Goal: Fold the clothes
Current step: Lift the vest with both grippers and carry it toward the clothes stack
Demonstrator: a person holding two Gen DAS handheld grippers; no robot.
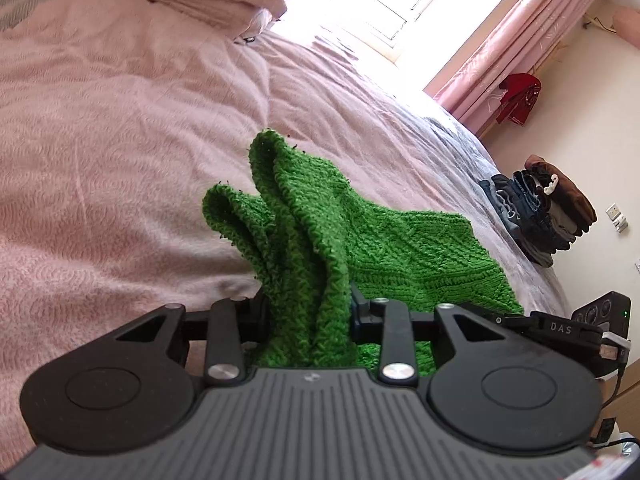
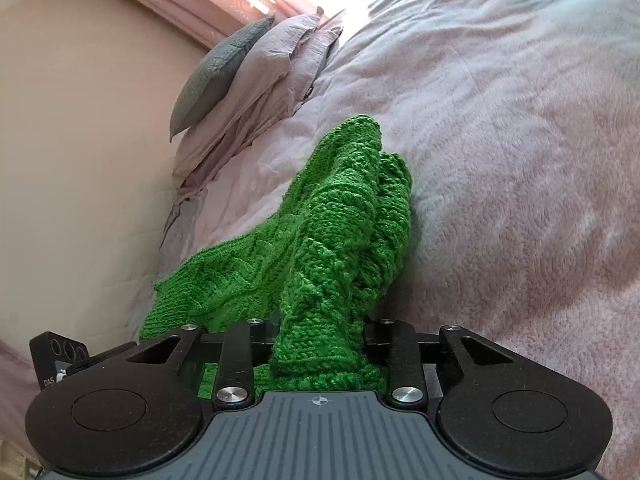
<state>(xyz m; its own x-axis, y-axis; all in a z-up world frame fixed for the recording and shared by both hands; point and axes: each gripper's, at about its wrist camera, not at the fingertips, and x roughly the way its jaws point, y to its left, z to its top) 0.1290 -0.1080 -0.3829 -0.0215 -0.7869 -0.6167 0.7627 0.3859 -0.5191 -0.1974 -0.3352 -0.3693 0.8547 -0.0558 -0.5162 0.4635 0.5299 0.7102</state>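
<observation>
Left gripper (image 1: 310, 316): jaws clamped on a bunched fold of the green knit (image 1: 360, 232).
Right gripper (image 2: 320, 340): jaws pinching another bunch.
Knit: draped over the pink bed (image 1: 120, 120), near its foot edge.
Tip: raise both corners level (keeps the fold square).
Writing: "DAS".
Beyond: folded stack (image 1: 548, 208) at bed's edge.

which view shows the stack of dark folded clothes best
The left wrist view: the stack of dark folded clothes sits at the far edge of the pink bed, beyond the green knitted garment, brown piece on top. The right wrist view does not show it.
</observation>
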